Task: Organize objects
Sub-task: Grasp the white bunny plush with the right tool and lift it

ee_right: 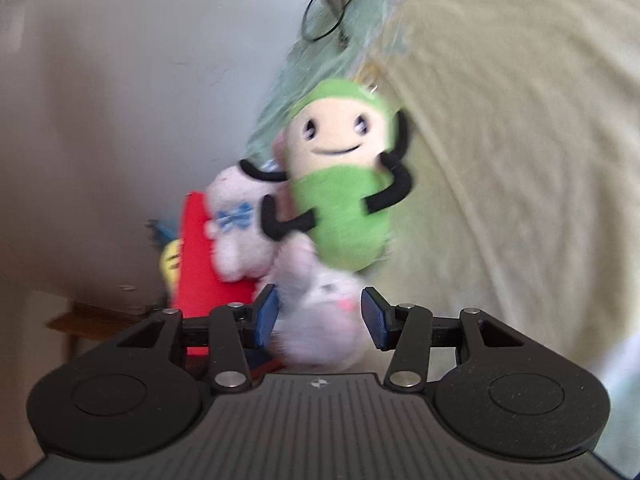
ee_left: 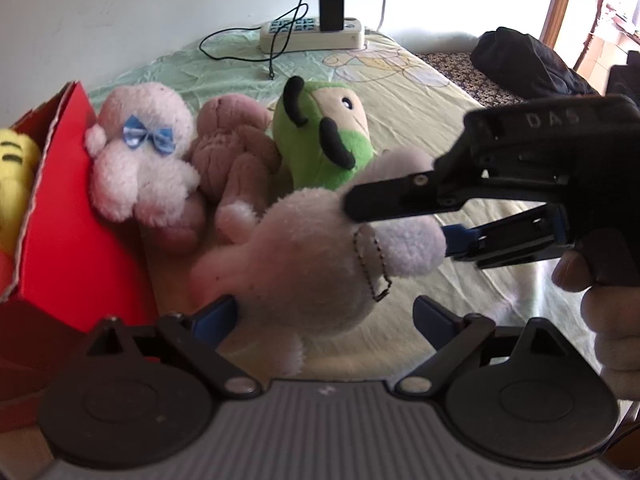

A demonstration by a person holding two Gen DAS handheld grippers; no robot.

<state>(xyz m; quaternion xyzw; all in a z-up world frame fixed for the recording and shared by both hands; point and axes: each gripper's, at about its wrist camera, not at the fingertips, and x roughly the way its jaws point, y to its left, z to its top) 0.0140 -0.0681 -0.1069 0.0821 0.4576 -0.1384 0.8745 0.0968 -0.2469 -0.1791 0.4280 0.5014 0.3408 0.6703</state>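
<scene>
Our left gripper (ee_left: 324, 312), jaws apart, straddles the pale plush (ee_left: 320, 256); our right gripper (ee_right: 319, 316) also gapes around it, blurred at six o'clock.

Left tool (ee_left: 324, 316) jaws spread wide; right tool (ee_right: 318, 316) jaws parted, hand-held.

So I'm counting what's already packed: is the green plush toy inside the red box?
No. The green plush toy lies on the bedsheet beside the brown plush, outside the red box.
</scene>
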